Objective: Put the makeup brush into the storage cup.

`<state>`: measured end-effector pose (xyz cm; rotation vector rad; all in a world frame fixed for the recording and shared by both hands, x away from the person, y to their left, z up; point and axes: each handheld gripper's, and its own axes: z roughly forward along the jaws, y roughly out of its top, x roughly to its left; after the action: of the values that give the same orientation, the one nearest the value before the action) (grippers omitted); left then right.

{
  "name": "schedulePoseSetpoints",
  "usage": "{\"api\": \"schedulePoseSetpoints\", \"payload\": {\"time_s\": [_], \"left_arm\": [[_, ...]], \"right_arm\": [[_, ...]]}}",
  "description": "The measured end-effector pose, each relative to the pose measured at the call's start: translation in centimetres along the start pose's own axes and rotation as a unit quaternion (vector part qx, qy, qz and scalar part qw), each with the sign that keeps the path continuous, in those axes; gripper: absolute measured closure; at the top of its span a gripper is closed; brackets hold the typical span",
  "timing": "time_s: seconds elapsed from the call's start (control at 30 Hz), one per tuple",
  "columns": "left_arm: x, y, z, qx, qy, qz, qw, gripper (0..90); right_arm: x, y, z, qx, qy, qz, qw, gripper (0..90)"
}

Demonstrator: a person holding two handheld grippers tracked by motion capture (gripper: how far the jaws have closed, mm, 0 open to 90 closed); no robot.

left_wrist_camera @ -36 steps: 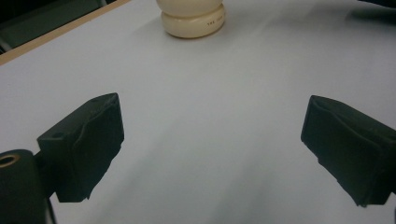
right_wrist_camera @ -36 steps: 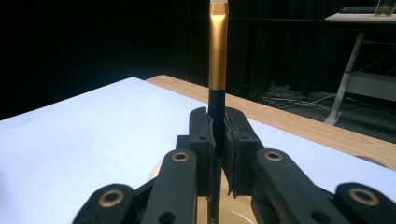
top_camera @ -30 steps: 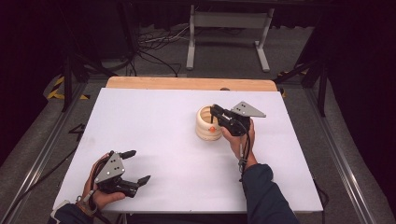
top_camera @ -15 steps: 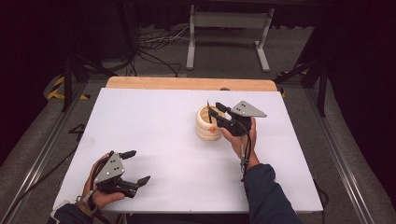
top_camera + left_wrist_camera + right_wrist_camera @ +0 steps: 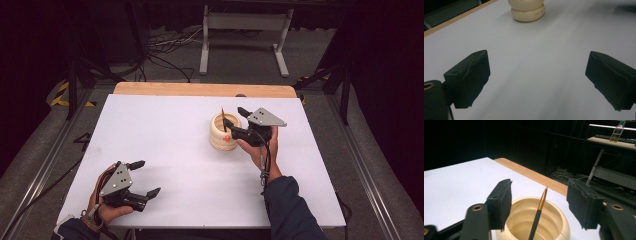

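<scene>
A cream ribbed cup (image 5: pixel 220 136) stands right of the table's middle. A thin black brush with a gold band and pale tip (image 5: pixel 223 116) stands in it, tilted against the rim. My right gripper (image 5: pixel 234 116) hovers just over the cup's right side. Its jaws have just been opening, and the brush (image 5: pixel 539 210) now rises untouched between the parted pads above the cup (image 5: pixel 561 221). My left gripper (image 5: pixel 148 177) rests open at the front left with nothing in it. From the left gripper view (image 5: pixel 536 77), the cup (image 5: pixel 526 11) is far ahead.
The white tabletop (image 5: pixel 165 130) ends in a wooden strip (image 5: pixel 200 89) at the far edge. Beyond it on the floor stand a metal frame (image 5: pixel 245 22) and loose cables (image 5: pixel 165 47). Metal rails run along both sides of the table.
The right gripper's jaws have parted from the brush, which now stands free in the cup. That hand has barely shifted; the left hand has stayed put.
</scene>
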<state>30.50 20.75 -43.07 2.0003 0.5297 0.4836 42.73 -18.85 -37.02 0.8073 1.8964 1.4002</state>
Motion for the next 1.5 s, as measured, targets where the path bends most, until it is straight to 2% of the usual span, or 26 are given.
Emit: {"api": "schedulePoseSetpoints", "payload": {"time_s": [0.13,0.23,0.43,0.6,0.93,1.03,1.5], "left_arm": [[0.0,0.0,-0.1,-0.004,0.003,0.000,1.0000,6.6],[0.0,0.1,-0.2,-0.007,0.004,-0.003,1.0000,6.6],[0.1,0.1,-0.4,-0.011,0.008,-0.003,0.9999,6.6],[0.1,0.1,-0.5,-0.014,0.009,-0.003,0.9999,6.6],[0.1,0.1,-0.6,-0.015,0.006,-0.002,0.9999,6.6],[0.1,0.1,-0.6,-0.014,0.007,-0.001,0.9999,6.6],[0.1,0.1,-0.6,-0.011,0.009,0.002,0.9999,6.6]], "right_arm": [[0.0,0.2,-0.3,0.002,-0.011,-0.009,0.9999,29.8],[0.1,0.4,-0.6,-0.002,-0.005,-0.017,0.9998,24.4],[0.5,0.7,-0.7,0.009,-0.013,-0.038,0.9991,18.3],[0.7,1.0,-1.1,0.011,-0.026,-0.042,0.9987,13.7],[1.0,1.1,-1.8,0.019,-0.047,-0.059,0.9969,7.1],[0.9,1.1,-2.1,0.018,-0.052,-0.058,0.9968,5.8],[0.3,0.9,-3.8,0.020,-0.062,-0.070,0.9954,6.1]]}}
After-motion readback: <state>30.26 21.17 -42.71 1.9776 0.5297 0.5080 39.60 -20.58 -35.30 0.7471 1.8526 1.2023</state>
